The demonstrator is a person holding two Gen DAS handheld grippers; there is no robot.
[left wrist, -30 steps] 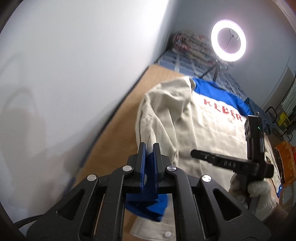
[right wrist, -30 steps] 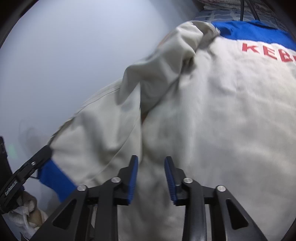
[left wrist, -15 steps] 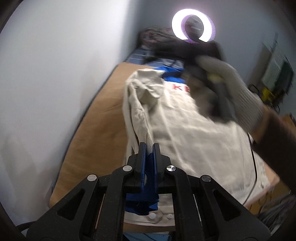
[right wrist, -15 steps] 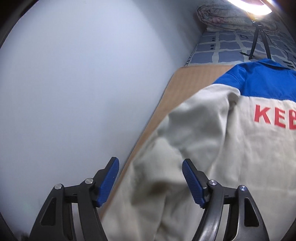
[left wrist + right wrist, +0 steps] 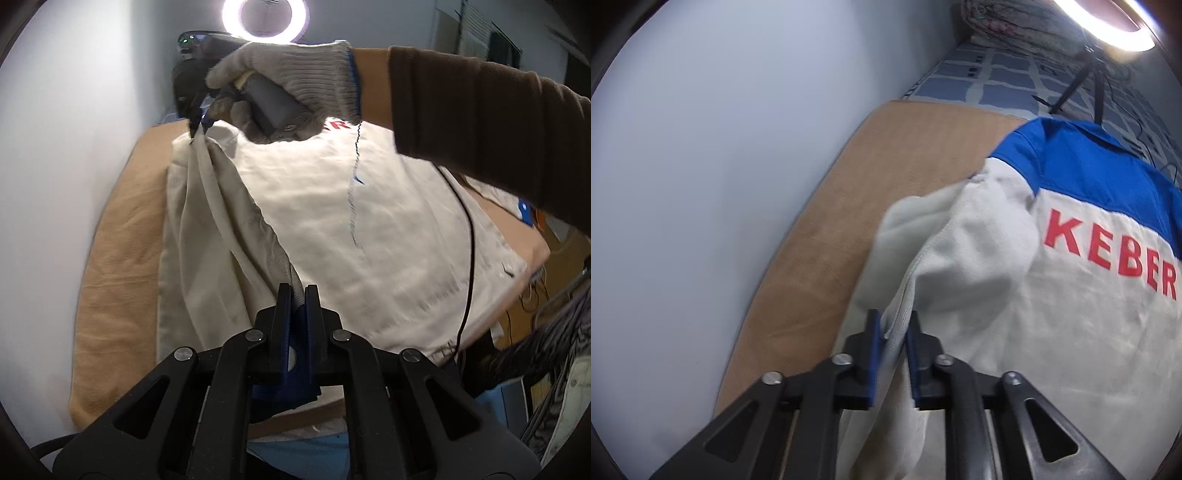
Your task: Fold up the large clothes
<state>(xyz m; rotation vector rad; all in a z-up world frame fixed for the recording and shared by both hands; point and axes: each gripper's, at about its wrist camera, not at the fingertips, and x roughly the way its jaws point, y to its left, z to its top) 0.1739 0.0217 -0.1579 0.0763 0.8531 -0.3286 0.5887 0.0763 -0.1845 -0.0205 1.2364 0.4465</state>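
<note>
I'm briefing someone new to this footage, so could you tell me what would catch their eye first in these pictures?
The cream jacket with its blue yoke and red KEBER lettering, spread over a tan mat beside the pale wall. Next, both grippers pinch its sleeve: the right hand-held gripper near the shoulder, the left hand-held gripper at the cuff end. A glowing ring light stands at the far end.

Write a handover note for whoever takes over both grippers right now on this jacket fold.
Left gripper: shut on the sleeve's cuff end.
Right gripper: shut on the sleeve near the shoulder, held by the gloved hand.
Jacket: lies back up on the tan mat beside the wall, red lettering showing.
Done: sleeve gripped at both ends, lifted off the mat.
Left: lay the sleeve across the back, fold the other side, then fold the body up.
</note>
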